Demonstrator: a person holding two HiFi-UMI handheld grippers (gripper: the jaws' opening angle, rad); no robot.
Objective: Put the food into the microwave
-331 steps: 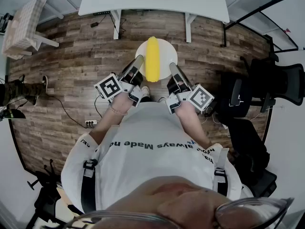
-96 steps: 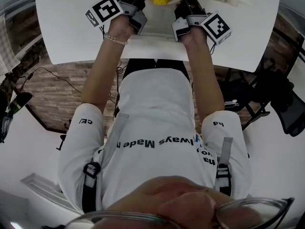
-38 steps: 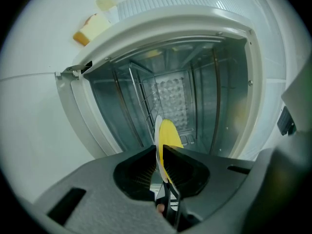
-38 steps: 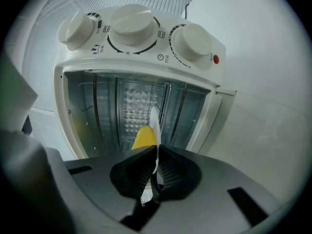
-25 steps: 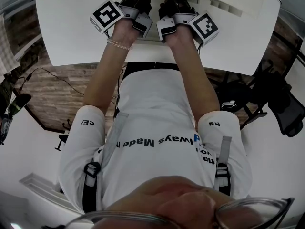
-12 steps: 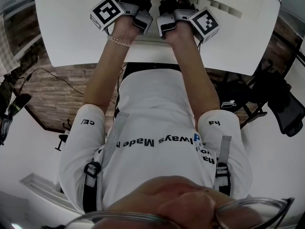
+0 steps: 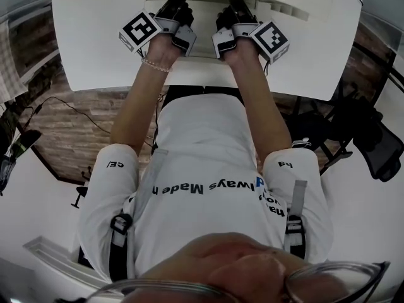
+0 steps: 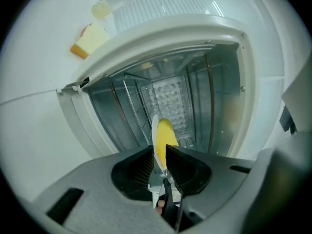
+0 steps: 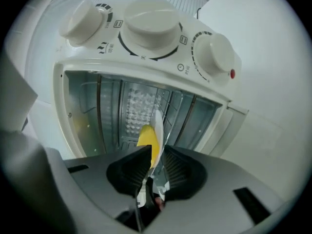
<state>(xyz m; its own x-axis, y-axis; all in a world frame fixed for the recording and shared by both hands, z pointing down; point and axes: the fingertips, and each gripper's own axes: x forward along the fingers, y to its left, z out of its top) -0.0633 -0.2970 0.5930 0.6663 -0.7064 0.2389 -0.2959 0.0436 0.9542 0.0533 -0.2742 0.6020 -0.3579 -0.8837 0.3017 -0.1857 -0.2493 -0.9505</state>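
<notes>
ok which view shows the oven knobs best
The right gripper view: three knobs in a row above the open oven. The left gripper view shows only the oven's inside, no knobs. The head view shows only a strip of the oven.

**Yellow food held at the open microwave's mouth**

The long yellow food (image 8: 164,134) lies on a white plate (image 8: 153,130), seen edge-on. The left hand-held gripper (image 8: 157,161) and right hand-held gripper (image 9: 155,164) each pinch one side of its rim. It is at the mouth of the white microwave (image 9: 146,65), whose door is open, showing a metal cavity with a wire rack (image 8: 139,106)
</notes>
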